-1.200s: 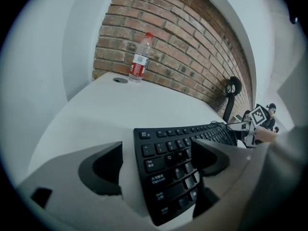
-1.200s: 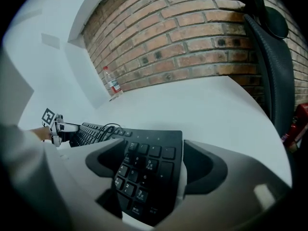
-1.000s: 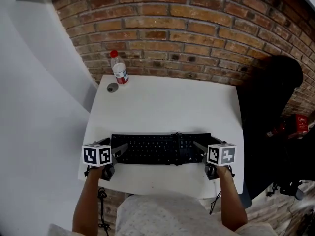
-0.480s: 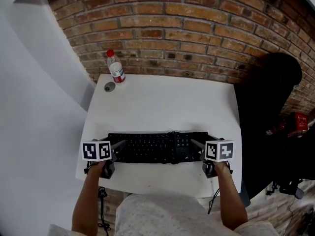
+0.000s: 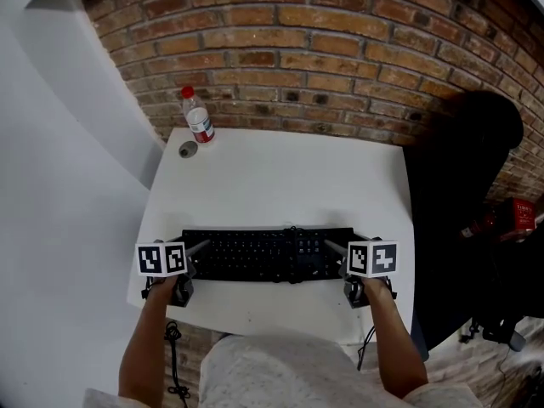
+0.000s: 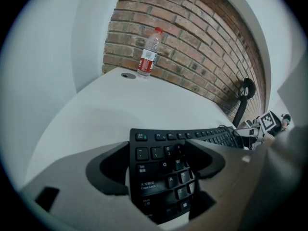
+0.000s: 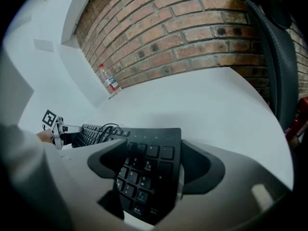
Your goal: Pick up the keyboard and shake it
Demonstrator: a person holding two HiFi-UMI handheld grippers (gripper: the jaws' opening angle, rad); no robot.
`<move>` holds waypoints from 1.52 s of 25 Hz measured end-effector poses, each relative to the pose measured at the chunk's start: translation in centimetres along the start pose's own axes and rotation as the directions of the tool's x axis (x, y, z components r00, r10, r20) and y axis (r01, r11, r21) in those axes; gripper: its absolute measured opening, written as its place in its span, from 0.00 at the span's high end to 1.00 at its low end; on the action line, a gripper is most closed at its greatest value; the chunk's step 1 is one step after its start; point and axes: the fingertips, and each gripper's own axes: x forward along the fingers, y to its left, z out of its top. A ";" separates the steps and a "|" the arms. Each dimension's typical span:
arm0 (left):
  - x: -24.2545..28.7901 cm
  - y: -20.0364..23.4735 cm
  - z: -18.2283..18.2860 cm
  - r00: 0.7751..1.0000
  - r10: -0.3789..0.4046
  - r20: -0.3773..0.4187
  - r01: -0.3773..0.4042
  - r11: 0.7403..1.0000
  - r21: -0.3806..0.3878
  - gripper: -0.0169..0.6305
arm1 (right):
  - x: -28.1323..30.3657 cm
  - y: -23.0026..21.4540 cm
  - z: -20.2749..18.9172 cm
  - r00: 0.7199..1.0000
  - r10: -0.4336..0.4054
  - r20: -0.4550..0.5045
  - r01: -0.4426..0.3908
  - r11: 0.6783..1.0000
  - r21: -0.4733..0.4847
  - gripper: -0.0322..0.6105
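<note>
A black keyboard [image 5: 265, 255] lies across the near part of the white table [image 5: 289, 177]. My left gripper [image 5: 197, 252] is at the keyboard's left end. Its jaws are closing, and in the left gripper view the pads meet the front and back edges of the keyboard [image 6: 163, 177]. My right gripper [image 5: 335, 253] is at the right end, over the number pad [image 7: 144, 177]. Its jaws are closing too, and their pads lie against both long edges there. Across the keyboard, each gripper view shows the other gripper.
A clear water bottle with a red cap [image 5: 196, 115] stands at the table's far left corner, beside a small round grey object [image 5: 188, 150]. A brick wall [image 5: 323, 49] runs behind the table. A black chair [image 5: 463, 194] stands off the right edge.
Both pairs of jaws have drawn in around the keyboard's ends. The whole view has shifted slightly; the keyboard still looks to be lying on the table.
</note>
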 end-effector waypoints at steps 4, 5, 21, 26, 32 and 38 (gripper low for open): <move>-0.7 -0.1 -0.2 0.999 0.012 0.032 -0.012 1.000 -0.006 0.42 | -0.2 0.3 0.5 1.000 0.008 0.002 -0.007 1.000 -0.027 0.40; -0.9 -0.2 -0.2 0.999 0.017 0.043 -0.017 1.000 -0.004 0.42 | -0.3 0.3 0.6 1.000 0.013 0.004 -0.013 0.999 -0.031 0.40; -3.6 -2.5 1.8 0.985 0.051 0.168 -0.064 0.995 0.074 0.42 | -2.5 -0.1 2.0 0.996 0.049 0.075 -0.045 0.998 -0.046 0.47; -4.0 -2.7 2.5 0.979 0.030 0.200 -0.054 0.992 0.114 0.42 | -3.3 0.2 1.9 0.994 0.037 0.101 -0.033 0.999 -0.041 0.47; -4.4 -3.0 3.6 0.974 -0.013 0.228 -0.027 0.985 0.171 0.42 | -4.6 0.9 1.9 0.990 0.004 0.144 0.002 0.999 -0.036 0.47; -4.7 -2.4 3.4 0.973 -0.046 0.224 0.005 0.984 0.179 0.42 | -5.5 2.1 1.8 0.981 -0.027 0.190 0.040 0.997 -0.064 0.47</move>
